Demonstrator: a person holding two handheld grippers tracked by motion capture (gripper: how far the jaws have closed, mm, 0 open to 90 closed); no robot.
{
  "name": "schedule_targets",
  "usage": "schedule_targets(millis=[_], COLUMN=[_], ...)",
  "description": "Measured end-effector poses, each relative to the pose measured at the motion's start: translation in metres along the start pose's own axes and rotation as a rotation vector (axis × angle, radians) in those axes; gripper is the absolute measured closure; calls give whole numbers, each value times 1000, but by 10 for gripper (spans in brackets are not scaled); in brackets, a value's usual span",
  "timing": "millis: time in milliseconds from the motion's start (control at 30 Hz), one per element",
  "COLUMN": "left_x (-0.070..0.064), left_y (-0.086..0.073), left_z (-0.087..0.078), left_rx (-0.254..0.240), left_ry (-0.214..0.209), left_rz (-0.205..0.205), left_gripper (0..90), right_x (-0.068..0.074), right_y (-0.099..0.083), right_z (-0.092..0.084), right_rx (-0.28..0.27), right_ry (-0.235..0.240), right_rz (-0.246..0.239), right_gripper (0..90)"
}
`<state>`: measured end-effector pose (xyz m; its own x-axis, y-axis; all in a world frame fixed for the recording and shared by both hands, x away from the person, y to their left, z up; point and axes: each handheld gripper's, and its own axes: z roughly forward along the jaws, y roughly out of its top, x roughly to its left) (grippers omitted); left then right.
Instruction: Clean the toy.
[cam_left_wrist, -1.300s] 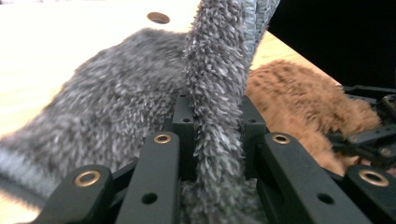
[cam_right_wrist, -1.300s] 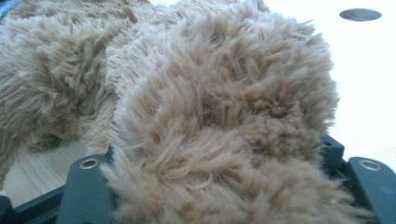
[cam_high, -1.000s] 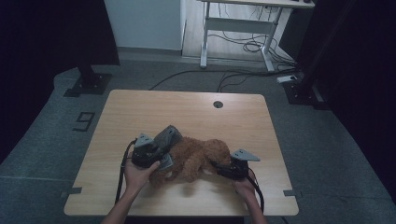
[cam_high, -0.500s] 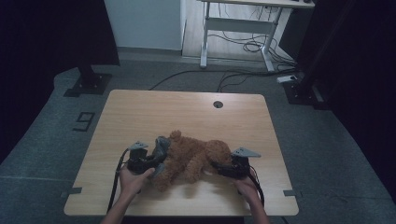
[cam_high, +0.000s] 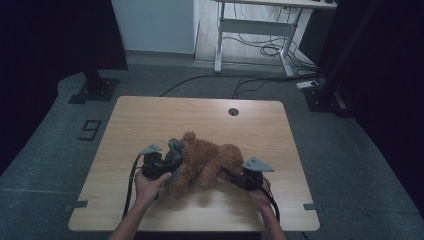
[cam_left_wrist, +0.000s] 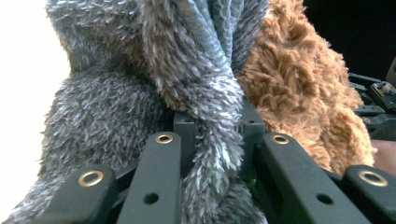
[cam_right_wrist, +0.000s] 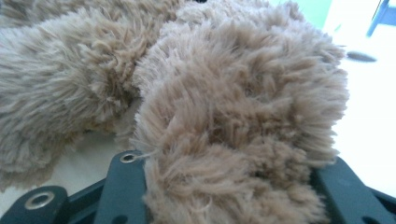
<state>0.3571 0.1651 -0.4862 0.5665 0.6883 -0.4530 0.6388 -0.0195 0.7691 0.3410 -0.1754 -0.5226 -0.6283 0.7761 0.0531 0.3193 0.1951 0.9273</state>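
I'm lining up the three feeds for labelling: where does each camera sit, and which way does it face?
High view: above the person's side, facing forward and down on the wooden table; forearms, both grippers.
Left gripper view: on the left gripper, jaws pinching grey plush fabric.
Right gripper view: on the right gripper, jaws round a limb of the brown teddy bear.
All share the bear.

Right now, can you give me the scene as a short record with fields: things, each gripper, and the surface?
things: brown plush bear lying on its side; grey fuzzy garment at its left end
left gripper: shut on the grey fuzzy garment
right gripper: jaws have just been closing, now shut on the bear's plush
surface: wooden table
hands: one behind each gripper, at the near edge
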Motion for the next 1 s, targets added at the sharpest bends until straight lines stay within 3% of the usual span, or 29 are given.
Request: schedule_targets(millis=[100,167,333,367,400,533,800,867,933,1000], left_x=[1,5,20,21,21,19,9,7,4,-4], left_y=[13,21,20,16,15,8,-11,-10,-2,12], left_z=[-1,2,17,19,19,15,-2,-12,-27,-43], left_rx=[-37,-44,-2,1,-1,9,55,37,-26,-82], left_ry=[-2,29,49,57,56,43,32,44,57,66], left_rz=[27,53,15,15,15,14,25,28,22,42], left_gripper=[754,754,753,752,752,749,740,737,737,738], right_x=[-1,-5,-19,-21,-21,-23,-17,-16,-14,-12], right_y=[11,20,18,11,9,0,-11,-13,-16,-19], right_z=[1,5,21,28,28,22,4,-1,-4,-5], right_rx=[-83,-113,-65,-18,-14,-9,75,88,89,80], right_ry=[-34,-66,-82,-86,-83,-54,-16,-12,-19,-29], right_rz=[-48,-97,-115,-122,-125,-77,-34,-50,-54,-59], right_gripper=[513,495,475,465,463,434,362,356,355,354])
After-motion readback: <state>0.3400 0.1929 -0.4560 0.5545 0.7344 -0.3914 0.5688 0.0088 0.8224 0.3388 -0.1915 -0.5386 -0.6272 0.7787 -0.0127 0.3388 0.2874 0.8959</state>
